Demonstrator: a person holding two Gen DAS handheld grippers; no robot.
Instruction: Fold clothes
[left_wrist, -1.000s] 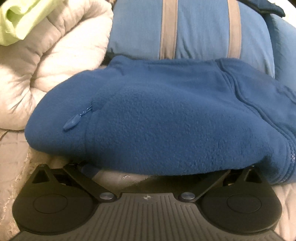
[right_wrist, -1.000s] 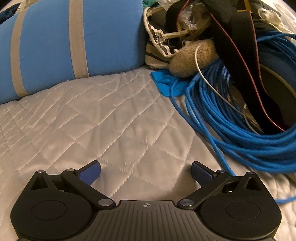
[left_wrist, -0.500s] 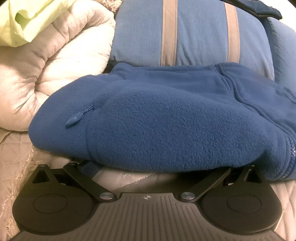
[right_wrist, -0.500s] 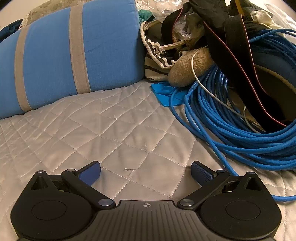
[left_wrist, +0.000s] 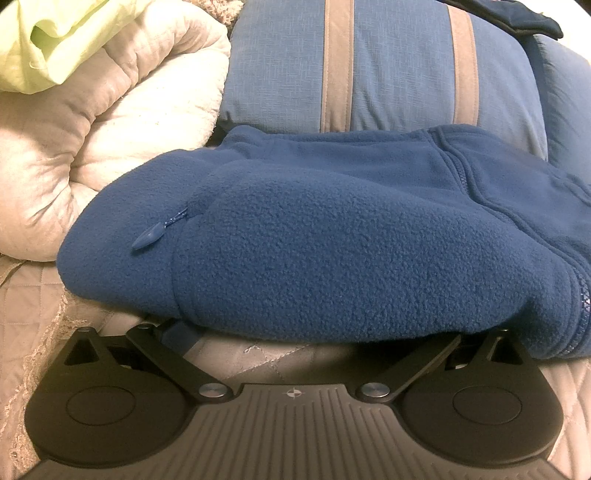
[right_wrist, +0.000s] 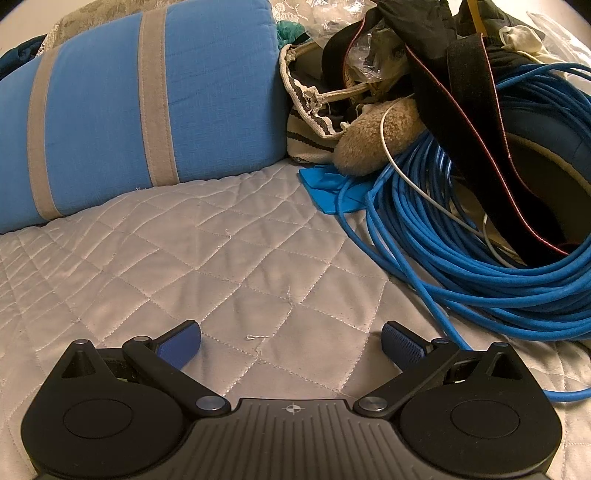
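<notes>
A folded blue fleece jacket (left_wrist: 332, 236) lies on the quilted bedspread (left_wrist: 280, 360), with a zipper pull (left_wrist: 149, 240) on its left side. My left gripper (left_wrist: 317, 334) is open at the jacket's near edge. Its left fingertip (left_wrist: 181, 330) peeks out from under the fleece; the right one is hidden beneath it. In the right wrist view, my right gripper (right_wrist: 291, 343) stands open over bare quilt (right_wrist: 221, 258), holding nothing. The jacket does not appear in that view.
A blue pillow with grey stripes (left_wrist: 388, 66) lies behind the jacket, and a rolled white comforter (left_wrist: 110, 122) with a pale green cloth (left_wrist: 55, 40) is at left. The pillow (right_wrist: 129, 110) also shows at right, beside coiled blue cable (right_wrist: 461, 266), dark straps and a striped bag (right_wrist: 310, 125).
My left gripper has drawn back a little, so its left fingertip now shows under the fleece edge. The right gripper has backed away, bringing more of the pillow and clutter into view.
</notes>
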